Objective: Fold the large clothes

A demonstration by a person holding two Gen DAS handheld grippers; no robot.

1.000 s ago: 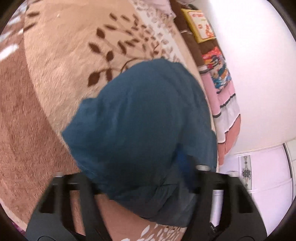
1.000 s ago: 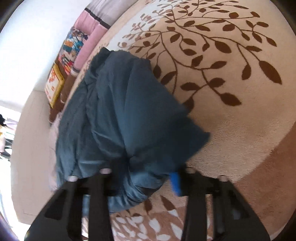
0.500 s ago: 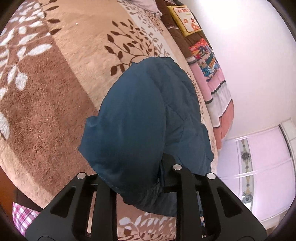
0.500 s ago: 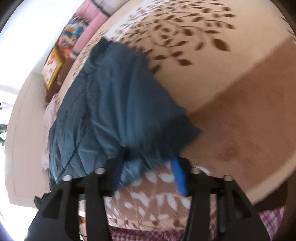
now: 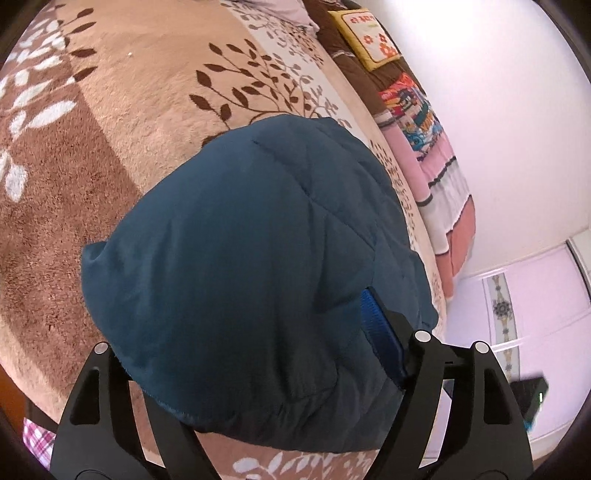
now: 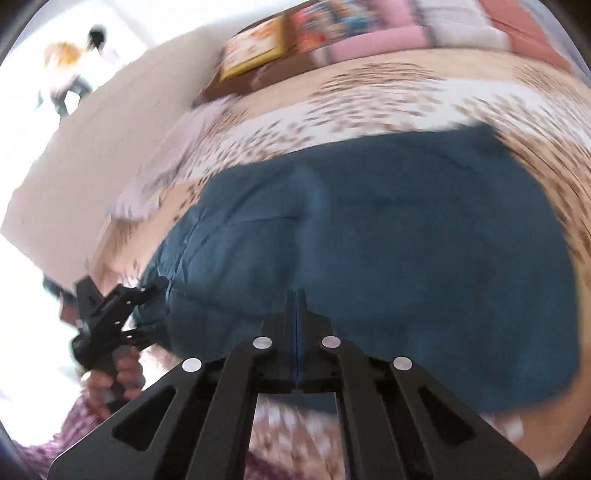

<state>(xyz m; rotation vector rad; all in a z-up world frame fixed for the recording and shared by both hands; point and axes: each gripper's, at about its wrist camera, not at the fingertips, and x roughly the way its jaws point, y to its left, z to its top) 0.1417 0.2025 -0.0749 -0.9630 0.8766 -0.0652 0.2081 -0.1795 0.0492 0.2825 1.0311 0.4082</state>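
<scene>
We see a big blue padded jacket (image 5: 251, 280) lying folded in a puffy heap on a bed covered by a soft brown and cream blanket (image 5: 110, 122) with a leaf pattern. The jacket has stitched lines across it.

In the left wrist view, our left tongs (image 5: 255, 373) are wide apart. The two fingers sit on either side of the near end of the jacket. The right finger has a blue pad (image 5: 382, 343) that lies against the jacket's edge. The left finger is partly hidden under the cloth. The tongs are around the jacket but do not squeeze it.

In the right wrist view, our right tongs (image 6: 296, 295) are pressed together, with the two fingers meeting in a thin line. The tips are right over the near side of the jacket (image 6: 369, 240). We cannot tell if any cloth is pinched between them, because the picture is blurry. At the left of this view we see the left tongs (image 6: 151, 286) at the jacket's far left end, with a hand (image 6: 114, 376) holding the handle below.

Along the wall past the jacket lies a row of folded bedding (image 5: 436, 177) in pink, white and bright colors, and a yellow cushion (image 5: 369, 33). A pale purple wardrobe (image 5: 535, 314) stands at the right.
</scene>
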